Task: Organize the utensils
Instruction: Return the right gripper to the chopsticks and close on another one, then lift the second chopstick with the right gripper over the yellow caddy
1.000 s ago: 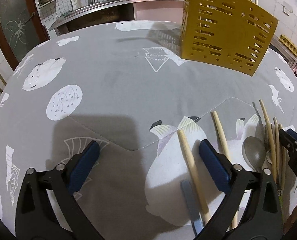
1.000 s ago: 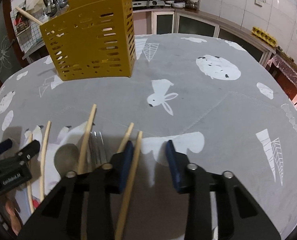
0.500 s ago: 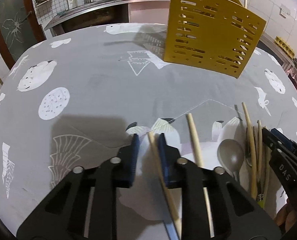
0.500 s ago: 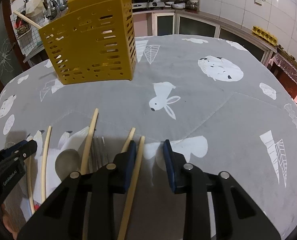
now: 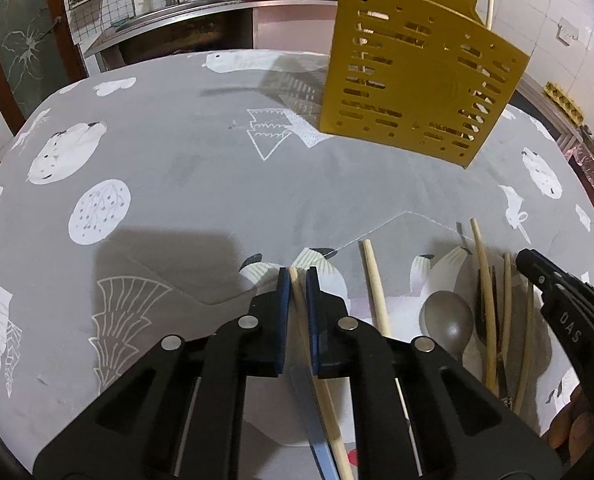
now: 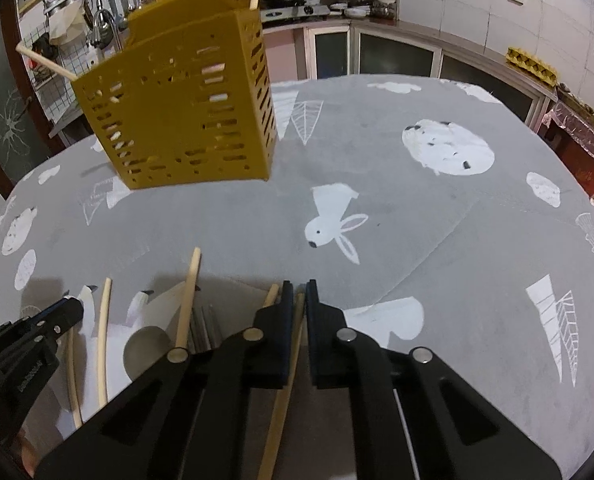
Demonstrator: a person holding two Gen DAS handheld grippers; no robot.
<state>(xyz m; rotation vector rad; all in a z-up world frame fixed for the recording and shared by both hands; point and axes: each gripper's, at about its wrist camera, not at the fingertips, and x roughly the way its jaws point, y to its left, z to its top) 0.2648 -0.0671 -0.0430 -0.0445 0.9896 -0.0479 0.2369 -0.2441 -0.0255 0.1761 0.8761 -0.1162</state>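
Left gripper (image 5: 297, 274) clamped on a pale chopstick (image 5: 302, 308); right gripper (image 6: 299, 286) pinching, apparently, another wooden stick (image 6: 293, 344). Beyond both, open grey tablecloth (image 5: 201, 184) up to the yellow slotted holder (image 6: 185, 104).

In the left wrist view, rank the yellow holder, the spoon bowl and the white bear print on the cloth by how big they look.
1. Yellow holder, clearly the largest.
2. White bear print.
3. Spoon bowl, smallest.
The spoon lies nearer the camera than the print, so their true sizes may differ more than they look.
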